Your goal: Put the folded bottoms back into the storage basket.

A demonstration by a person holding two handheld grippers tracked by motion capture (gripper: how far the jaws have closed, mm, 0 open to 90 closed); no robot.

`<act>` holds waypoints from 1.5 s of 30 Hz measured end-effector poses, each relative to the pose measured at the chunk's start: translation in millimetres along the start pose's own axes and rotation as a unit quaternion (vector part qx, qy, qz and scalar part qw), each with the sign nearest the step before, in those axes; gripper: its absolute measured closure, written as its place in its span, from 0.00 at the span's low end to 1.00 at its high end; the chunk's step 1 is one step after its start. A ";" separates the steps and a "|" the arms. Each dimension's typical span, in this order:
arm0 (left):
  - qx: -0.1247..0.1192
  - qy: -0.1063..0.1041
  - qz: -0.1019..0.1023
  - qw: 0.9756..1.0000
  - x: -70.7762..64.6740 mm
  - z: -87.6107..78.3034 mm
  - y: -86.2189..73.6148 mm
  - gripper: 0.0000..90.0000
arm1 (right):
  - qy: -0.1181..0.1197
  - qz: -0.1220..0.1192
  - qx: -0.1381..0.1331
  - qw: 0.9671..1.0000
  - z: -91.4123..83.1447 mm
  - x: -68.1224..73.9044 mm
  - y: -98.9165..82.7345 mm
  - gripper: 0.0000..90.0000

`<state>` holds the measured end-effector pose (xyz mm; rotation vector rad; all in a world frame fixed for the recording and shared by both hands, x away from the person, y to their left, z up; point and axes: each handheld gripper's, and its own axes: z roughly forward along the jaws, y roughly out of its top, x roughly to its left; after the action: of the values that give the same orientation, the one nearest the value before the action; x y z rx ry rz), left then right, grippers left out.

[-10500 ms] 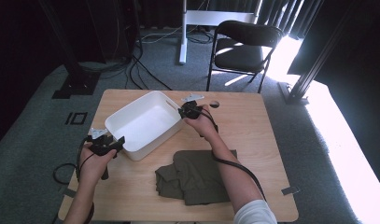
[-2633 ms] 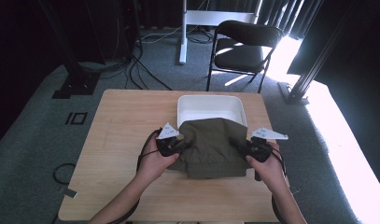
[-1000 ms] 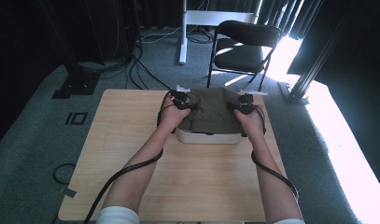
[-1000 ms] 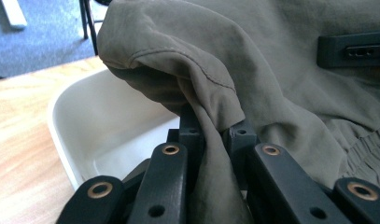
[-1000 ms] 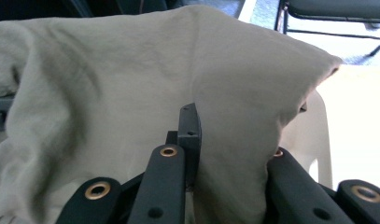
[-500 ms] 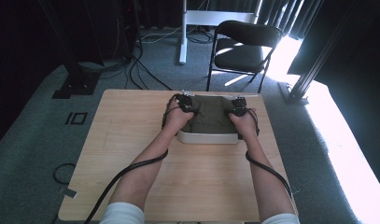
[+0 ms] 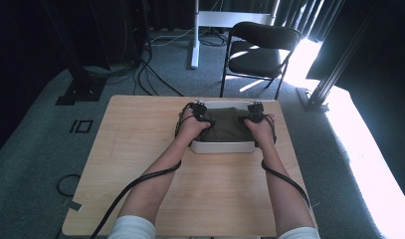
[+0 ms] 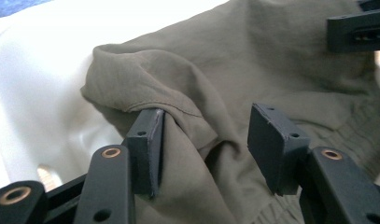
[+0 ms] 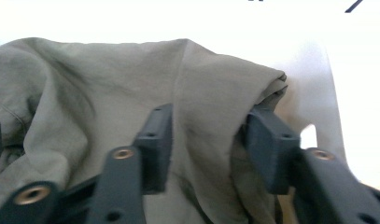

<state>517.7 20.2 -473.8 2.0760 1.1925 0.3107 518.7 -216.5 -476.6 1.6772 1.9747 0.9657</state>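
The left gripper (image 8: 204, 149) has its 2 jaws parted, with a ridge of olive cloth (image 8: 253, 70) bunched between them; the cloth touches the left-hand pad and stands off the other, so nothing is clamped. The right gripper (image 9: 208, 149) is also spread wide, straddling a rounded fold at the cloth's (image 9: 131, 79) edge without pinching it. In the high view the left gripper (image 7: 199, 112) and right gripper (image 7: 253, 112) sit at the 2 far corners of the cloth (image 7: 227, 127), which lies inside a white tub (image 7: 223, 147) at the far middle of the wooden table (image 7: 140, 149). The tub's (image 8: 33, 93) wall rises just beside the left gripper's jaws, and its pale side (image 9: 318, 84) stands close by the right gripper's fold. The right gripper's black jaw tip (image 8: 358, 30) shows at the top edge of the left gripper view. Beyond the table, a black folding chair (image 7: 262, 47) stands on grey carpet (image 7: 36, 149), with cables (image 7: 150, 69) trailing off to the left. Compared with 0.5 s ago, both hands hold nearly the same spots over the tub; 2.6 s ago they held the cloth in front of the tub, nearer the person.
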 end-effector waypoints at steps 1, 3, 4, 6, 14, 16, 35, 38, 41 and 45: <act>-0.003 -0.003 0.001 1.000 -0.5 -0.5 0.1 0.55 | 0.000 0.000 0.000 1.000 0.0 0.0 0.0 0.56; -0.016 -0.005 0.007 1.000 -0.8 -3.6 1.1 0.48 | 0.006 -0.004 -0.015 1.000 -2.3 -1.3 0.8 0.45; -0.027 -0.009 0.009 1.000 -1.1 -5.4 2.1 0.48 | 0.007 -0.006 -0.020 1.000 -3.4 -1.5 1.2 0.41; -0.046 -0.010 0.017 0.999 -1.2 -9.8 4.1 0.43 | 0.008 -0.010 -0.025 1.000 -4.8 -1.5 2.0 0.38; -0.075 -0.018 0.046 0.996 -5.2 -34.6 5.2 0.30 | 0.033 -0.013 -0.055 0.998 -19.1 6.1 3.8 0.30; -0.076 -0.016 0.047 0.996 -3.8 -40.0 3.0 0.28 | 0.031 -0.022 -0.060 0.997 -22.9 9.5 1.5 0.26; -0.070 -0.015 0.060 0.996 5.4 -83.8 -42.0 0.21 | 0.031 -0.038 -0.092 0.995 -62.9 13.7 -27.3 0.15; -0.080 -0.009 0.061 0.995 7.4 -93.9 -48.6 0.21 | 0.035 -0.043 -0.099 0.994 -69.3 14.6 -33.2 0.14; -0.092 -0.001 0.060 0.994 10.8 -103.4 -54.5 0.21 | 0.039 -0.051 -0.104 0.993 -74.4 15.7 -39.7 0.14; -0.098 -0.002 0.049 0.994 14.6 -113.6 -64.9 0.21 | 0.042 -0.061 -0.107 0.991 -80.9 17.1 -49.5 0.14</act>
<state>423.9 105.5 -438.5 1.9665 1.0165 0.4516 425.5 -223.6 -452.7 1.4040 1.9236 1.1743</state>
